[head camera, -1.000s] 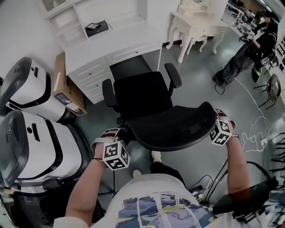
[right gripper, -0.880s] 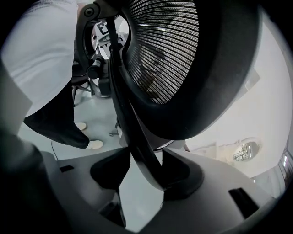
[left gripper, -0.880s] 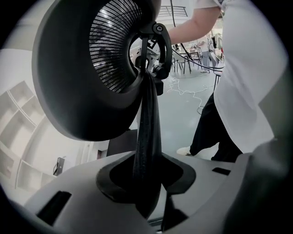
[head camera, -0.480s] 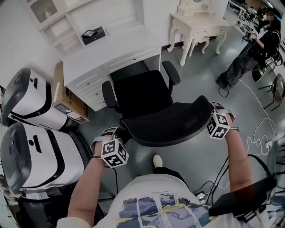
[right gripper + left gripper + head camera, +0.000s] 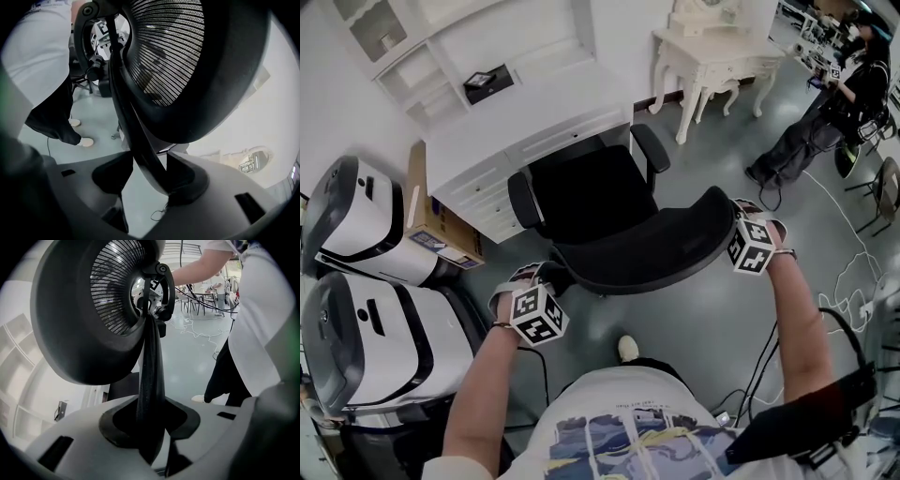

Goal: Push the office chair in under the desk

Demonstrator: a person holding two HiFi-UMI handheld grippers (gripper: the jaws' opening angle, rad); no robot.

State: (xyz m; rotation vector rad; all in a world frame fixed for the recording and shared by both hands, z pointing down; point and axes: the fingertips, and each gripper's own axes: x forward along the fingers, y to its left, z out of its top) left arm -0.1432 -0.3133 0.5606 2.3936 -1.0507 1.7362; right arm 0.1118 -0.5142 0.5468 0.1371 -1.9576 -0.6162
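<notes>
Head view: chair (image 5: 592, 192) faces the white tabletop (image 5: 502, 136), seat front at its kneehole. Left gripper (image 5: 546, 279) and right gripper (image 5: 739, 221) fingers each pinch the backrest (image 5: 647, 251) rim (opposite sides).

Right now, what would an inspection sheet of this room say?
Surface: smooth grey floor.
Job's things: black office chair, seat facing the opening of the white desk.
Clutter: cardboard box and two white machines beside the desk.
Grippers: left gripper and right gripper each closed on the chair's backrest rim.
Cables: white cable loose on the floor, right side.
Surroundings: white ornate table; a person standing farther off.
</notes>
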